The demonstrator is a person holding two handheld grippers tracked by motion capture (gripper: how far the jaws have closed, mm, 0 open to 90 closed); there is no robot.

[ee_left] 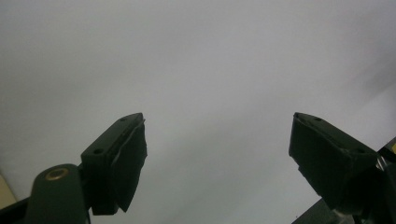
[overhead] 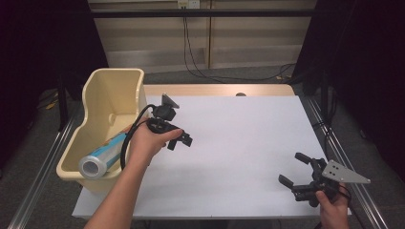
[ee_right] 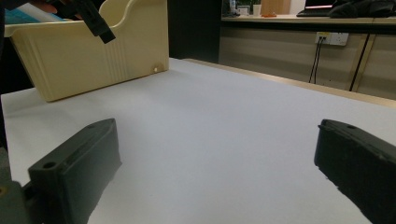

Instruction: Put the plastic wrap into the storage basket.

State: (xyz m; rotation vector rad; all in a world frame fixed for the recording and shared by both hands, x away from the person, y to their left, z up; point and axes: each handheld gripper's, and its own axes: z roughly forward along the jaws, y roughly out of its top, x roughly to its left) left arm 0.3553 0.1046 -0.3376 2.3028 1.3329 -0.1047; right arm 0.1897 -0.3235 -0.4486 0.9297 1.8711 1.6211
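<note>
Both grippers' jaws stand apart and hold nothing — your left gripper (overhead: pixel 179 138) hovers beside the cream bin (overhead: pixel 98 90), your right gripper (overhead: pixel 298 171) waits near the table (overhead: pixel 239 143) edge. Foil roll (overhead: pixel 102 157) already lies in the bin — placing looks done; only withdrawing seems left.

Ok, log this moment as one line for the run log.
left gripper: open, empty, over white table | right gripper: open, empty | roll: lying in cream bin
</note>
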